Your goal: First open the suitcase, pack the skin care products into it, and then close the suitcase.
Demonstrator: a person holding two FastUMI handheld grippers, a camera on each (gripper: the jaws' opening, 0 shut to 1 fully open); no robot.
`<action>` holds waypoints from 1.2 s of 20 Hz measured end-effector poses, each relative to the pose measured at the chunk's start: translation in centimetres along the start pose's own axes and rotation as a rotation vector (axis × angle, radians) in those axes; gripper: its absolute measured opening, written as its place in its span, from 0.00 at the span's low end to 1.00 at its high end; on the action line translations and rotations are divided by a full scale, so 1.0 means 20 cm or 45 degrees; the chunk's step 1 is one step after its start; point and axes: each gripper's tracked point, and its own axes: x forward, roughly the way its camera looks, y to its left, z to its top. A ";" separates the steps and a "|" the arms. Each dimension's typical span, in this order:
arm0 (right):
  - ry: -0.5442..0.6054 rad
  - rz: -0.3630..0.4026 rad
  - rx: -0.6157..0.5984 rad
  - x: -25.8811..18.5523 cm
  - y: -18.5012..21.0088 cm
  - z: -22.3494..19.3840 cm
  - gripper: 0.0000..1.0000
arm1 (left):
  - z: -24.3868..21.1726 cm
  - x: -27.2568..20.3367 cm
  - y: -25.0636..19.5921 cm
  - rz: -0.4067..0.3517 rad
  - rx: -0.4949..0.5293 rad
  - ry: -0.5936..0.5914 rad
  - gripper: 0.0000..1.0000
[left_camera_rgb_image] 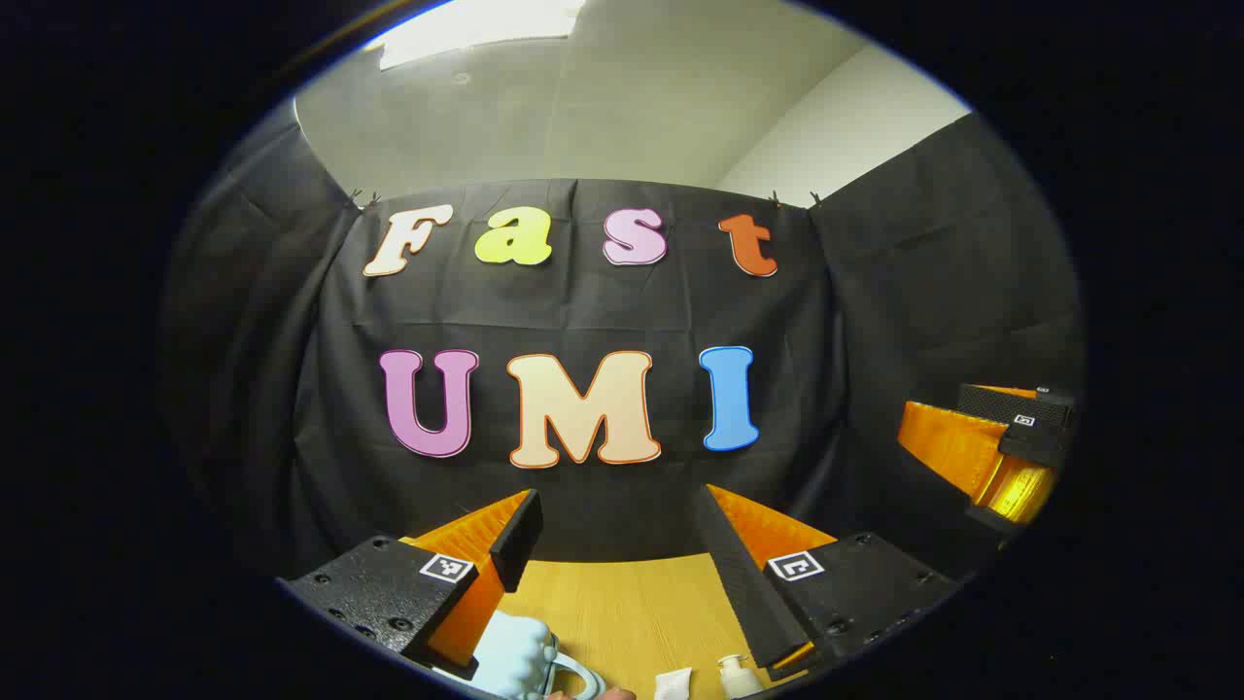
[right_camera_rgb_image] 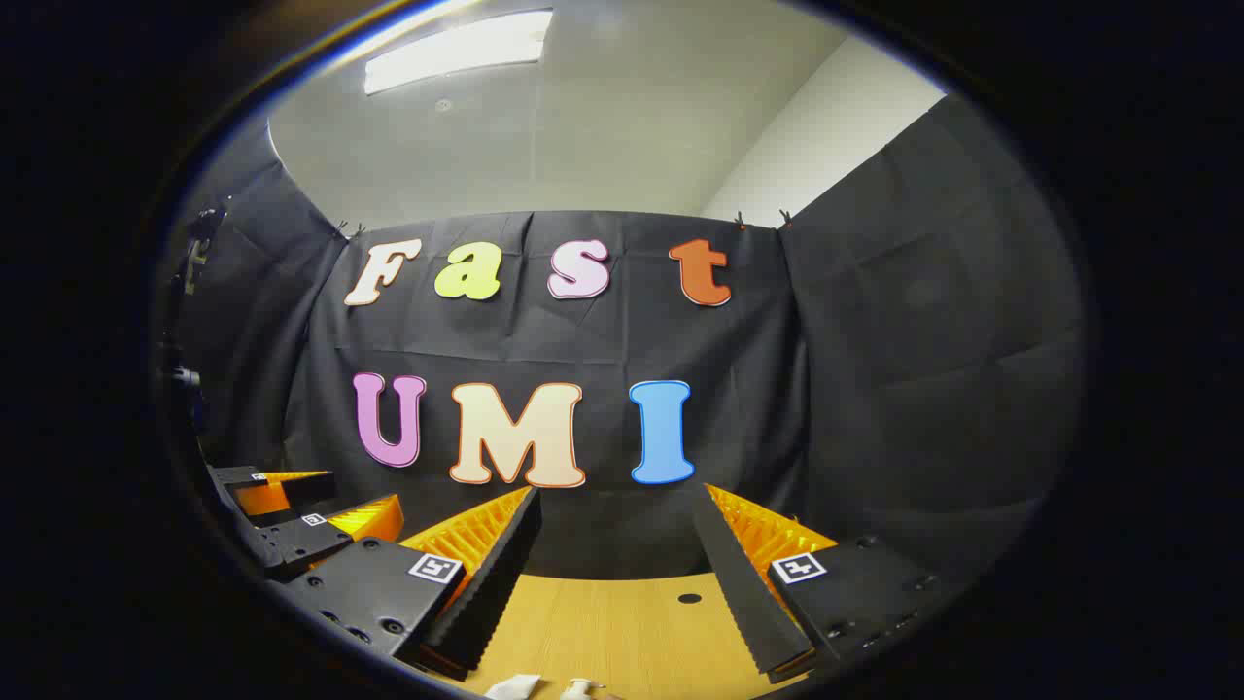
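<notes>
Two grippers, left gripper [left_camera_rgb_image: 617, 540] and right gripper [right_camera_rgb_image: 612, 540], fingers spread, holding nothing, above the wooden table [left_camera_rgb_image: 622, 612]. At its near edge: one pale-blue suitcase [left_camera_rgb_image: 515, 656], one white tube [left_camera_rgb_image: 673, 683], one pump bottle [left_camera_rgb_image: 737, 674].

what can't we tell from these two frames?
- Suitcase, left gripper view: cut off by the bottom edge and partly behind the left gripper; open or closed cannot be told.
- Tube and pump bottle, left gripper view: cropped at the bottom edge, too small to identify.
- Right gripper view: the same two items barely clear the bottom edge below the right gripper.
- Table: near part cut off.
</notes>
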 end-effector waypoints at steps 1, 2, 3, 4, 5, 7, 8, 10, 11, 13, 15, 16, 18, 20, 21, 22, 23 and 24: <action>0.002 0.011 -0.005 -0.01 0.01 0.00 0.99 | 0.00 -0.01 0.00 0.004 -0.002 0.001 0.94; -0.007 0.013 -0.010 -0.01 0.01 0.00 0.99 | 0.00 -0.01 0.01 0.012 0.000 -0.006 0.94; -0.019 0.017 -0.012 -0.02 0.01 0.02 0.99 | 0.00 -0.02 0.02 0.022 0.006 -0.010 0.94; -0.024 0.023 -0.007 -0.02 0.02 0.01 0.99 | -0.01 -0.02 0.03 0.031 0.015 -0.004 0.94; -0.024 0.035 0.001 -0.02 0.04 0.02 0.99 | -0.01 -0.03 0.04 0.041 0.021 -0.004 0.94; -0.017 0.053 0.012 -0.01 0.06 -0.01 0.99 | -0.02 -0.03 0.06 0.054 0.029 0.002 0.94; -0.011 0.063 0.019 -0.01 0.07 -0.03 0.99 | -0.03 -0.03 0.07 0.062 0.038 0.008 0.94; 0.005 0.081 0.039 0.00 0.09 -0.06 0.99 | -0.04 -0.04 0.08 0.067 0.042 0.017 0.94; 0.018 0.089 0.046 0.01 0.10 -0.08 0.99 | -0.06 -0.05 0.08 0.069 0.042 0.027 0.94; 0.048 0.102 0.056 0.02 0.12 -0.13 1.00 | -0.09 -0.05 0.10 0.077 0.053 0.053 0.94; 0.066 0.111 0.071 0.02 0.12 -0.15 0.99 | -0.13 -0.05 0.11 0.086 0.075 0.071 0.94; 0.071 0.114 0.075 0.03 0.12 -0.17 0.99 | -0.16 -0.05 0.11 0.095 0.088 0.088 0.94; 0.082 0.122 0.072 0.03 0.11 -0.19 0.99 | -0.23 -0.06 0.12 0.110 0.108 0.135 0.94; 0.098 0.131 0.067 0.04 0.10 -0.22 1.00 | -0.29 -0.05 0.10 0.109 0.107 0.173 0.96; 0.109 0.135 0.064 0.04 0.09 -0.24 0.99 | -0.34 -0.05 0.10 0.110 0.103 0.202 0.97; 0.122 0.140 0.061 0.04 0.08 -0.25 1.00 | -0.39 -0.05 0.09 0.105 0.096 0.240 0.97; 0.135 0.149 0.060 0.04 0.07 -0.28 1.00 | -0.45 -0.05 0.08 0.102 0.088 0.281 0.97; 0.144 0.158 0.059 0.04 0.05 -0.30 0.99 | -0.51 -0.06 0.07 0.103 0.085 0.329 0.97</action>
